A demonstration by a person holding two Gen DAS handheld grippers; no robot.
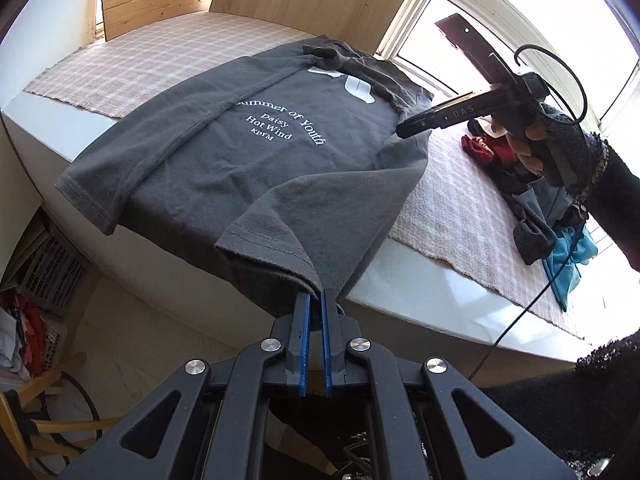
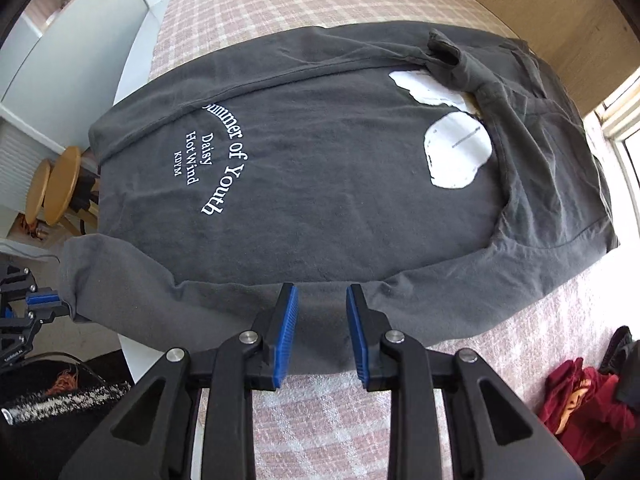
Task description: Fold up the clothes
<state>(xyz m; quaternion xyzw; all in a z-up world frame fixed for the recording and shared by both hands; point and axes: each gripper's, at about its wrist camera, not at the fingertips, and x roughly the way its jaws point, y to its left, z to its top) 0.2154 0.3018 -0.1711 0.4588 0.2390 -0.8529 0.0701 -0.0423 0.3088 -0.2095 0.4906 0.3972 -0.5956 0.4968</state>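
- While the dark grey cotton T-shirt [image 2: 320, 184] with white lettering lies spread, print up, on the pink-and-white checked cloth [image 2: 320, 0] that covers the white worktop [image 1: 60, 128], it is only partly folded.
- One long side of the T-shirt, the one away from the grippers, is already turned in over the print; the hem end is also doubled back, partly covering two white printed shapes.
- On the T-shirt's near side, the left gripper [image 1: 316, 300] is clenched on the short sleeve's edge and lifts it off the worktop edge.
- Just above the same near edge of the T-shirt, the right gripper [image 2: 322, 300] hovers, released, blue pads apart and holding nothing.
- Judging by this, the near side and a final fold across the T-shirt's length remain.
- Beyond the T-shirt, toward the window, a heap of red, grey and blue clothes [image 1: 552, 216] lies loose, so more folding seems left.
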